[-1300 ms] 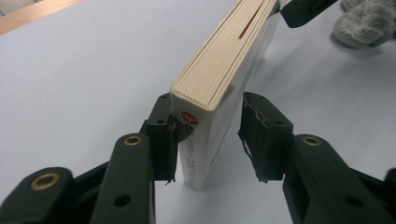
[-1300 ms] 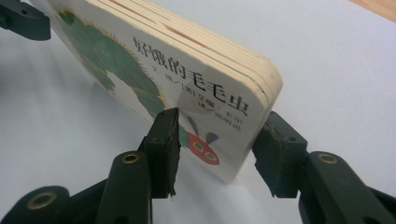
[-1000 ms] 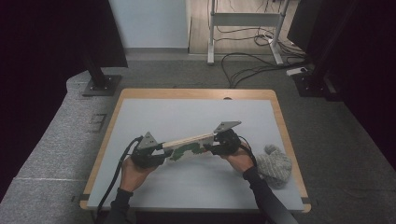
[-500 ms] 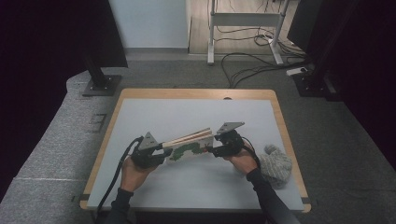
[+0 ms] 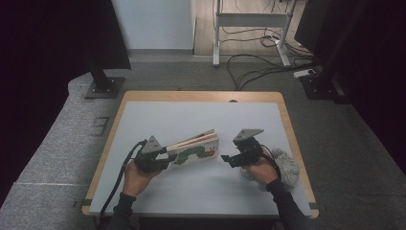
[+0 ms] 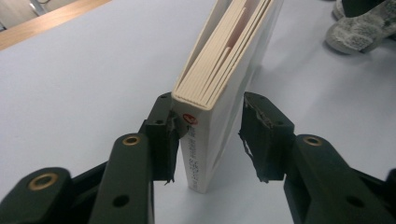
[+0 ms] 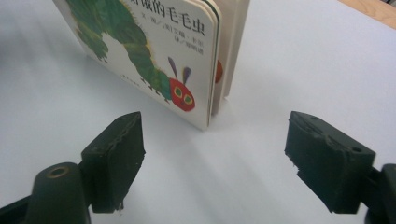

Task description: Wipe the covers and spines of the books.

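Left tongs [image 5: 168, 155] straddle the book [image 5: 195, 149] loosely, right tongs [image 5: 225, 158] wide, on grey-blue tabletop [image 5: 191, 120].

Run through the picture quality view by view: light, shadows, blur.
High view: the table is evenly lit, the surroundings fall to black at both sides, everything sharp. Left gripper view: the book casts a soft shadow to its right; the near jaws are slightly soft. Right gripper view: the book's cover is crisp, faint shadows lie on the table, the near jaws blur a little.
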`<state>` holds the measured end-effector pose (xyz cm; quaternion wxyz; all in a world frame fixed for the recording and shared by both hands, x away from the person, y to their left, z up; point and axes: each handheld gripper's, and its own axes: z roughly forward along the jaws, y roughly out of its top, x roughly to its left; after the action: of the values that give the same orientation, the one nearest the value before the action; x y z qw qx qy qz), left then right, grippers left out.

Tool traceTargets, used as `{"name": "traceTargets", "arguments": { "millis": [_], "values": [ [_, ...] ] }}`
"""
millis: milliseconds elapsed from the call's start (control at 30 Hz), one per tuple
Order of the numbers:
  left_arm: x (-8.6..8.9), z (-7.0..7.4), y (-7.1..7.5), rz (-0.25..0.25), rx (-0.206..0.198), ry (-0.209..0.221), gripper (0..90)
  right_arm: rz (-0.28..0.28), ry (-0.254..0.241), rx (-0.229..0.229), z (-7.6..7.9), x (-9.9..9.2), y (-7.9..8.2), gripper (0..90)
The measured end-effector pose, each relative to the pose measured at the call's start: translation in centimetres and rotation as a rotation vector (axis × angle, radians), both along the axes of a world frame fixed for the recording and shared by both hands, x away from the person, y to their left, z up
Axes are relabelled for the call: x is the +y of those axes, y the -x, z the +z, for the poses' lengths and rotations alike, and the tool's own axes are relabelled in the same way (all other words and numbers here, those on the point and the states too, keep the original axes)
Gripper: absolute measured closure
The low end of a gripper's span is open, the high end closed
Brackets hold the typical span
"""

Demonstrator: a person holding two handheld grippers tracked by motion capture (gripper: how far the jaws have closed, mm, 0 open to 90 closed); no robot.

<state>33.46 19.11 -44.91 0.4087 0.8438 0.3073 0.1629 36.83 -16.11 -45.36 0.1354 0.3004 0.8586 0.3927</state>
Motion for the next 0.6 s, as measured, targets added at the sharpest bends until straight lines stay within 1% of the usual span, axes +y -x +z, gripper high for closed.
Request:
{"name": "traceTargets", "arguments": {
  "millis": [100, 300, 467, 533, 600],
  "values": [
    [0.1, 0.0, -0.1, -0.010, 0.010, 0.005, 54.2, -0.009, 0.000, -0.005, 0.2, -0.8, 0.5, 16.6],
    [0.1, -0.1, -0.3, -0.014, 0.026, 0.003, 50.3, -0.028, 0.011, -0.014, 0.4, -2.3, 1.1, 13.9],
    [0.0, -0.3, -0.4, -0.014, 0.036, 0.000, 46.2, -0.059, 0.010, -0.013, 0.3, -3.9, 1.7, 12.2],
    [-0.1, -0.4, -0.4, -0.015, 0.037, -0.003, 43.8, -0.071, 0.013, -0.003, 0.3, -4.6, 1.9, 9.7],
    [-0.2, -0.5, -0.4, -0.009, 0.037, -0.001, 41.1, -0.087, 0.025, -0.003, 0.2, -5.2, 2.2, 5.1]
  ]
}}
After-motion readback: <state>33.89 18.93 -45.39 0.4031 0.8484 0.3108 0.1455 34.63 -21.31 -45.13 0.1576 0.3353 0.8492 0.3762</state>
